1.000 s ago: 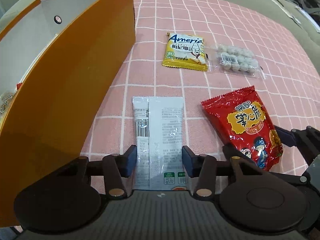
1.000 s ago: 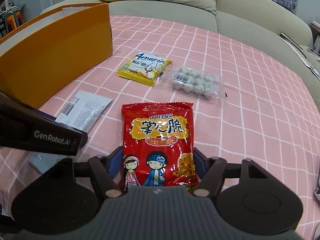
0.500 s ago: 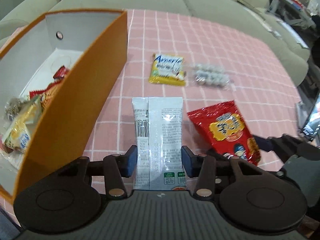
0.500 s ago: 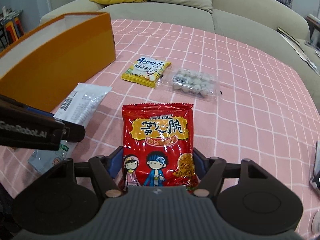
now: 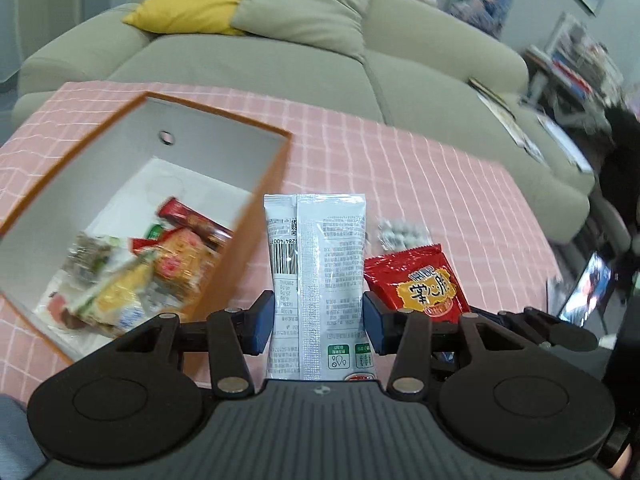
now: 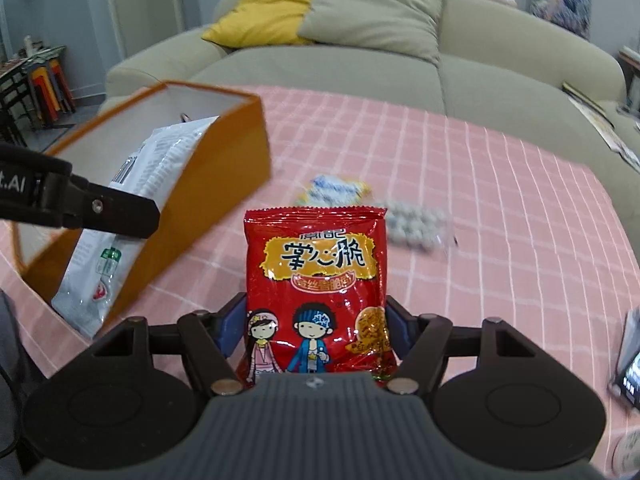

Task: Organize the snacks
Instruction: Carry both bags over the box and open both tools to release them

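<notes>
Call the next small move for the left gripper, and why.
Probably carry the white foil snack packet left, over the open orange cardboard box, then release. The left gripper holds it lifted just right of the box wall, and other snacks already lie inside. The right gripper holds the red crisp bag, likely next.

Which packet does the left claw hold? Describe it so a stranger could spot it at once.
Start at the orange box on the pink checked tablecloth. Just to its right, lifted off the cloth, the left claw pinches a white packet by its sides. Unlike the red packet beside it, this one shows its plain back: barcode, small print, centre seam.
</notes>
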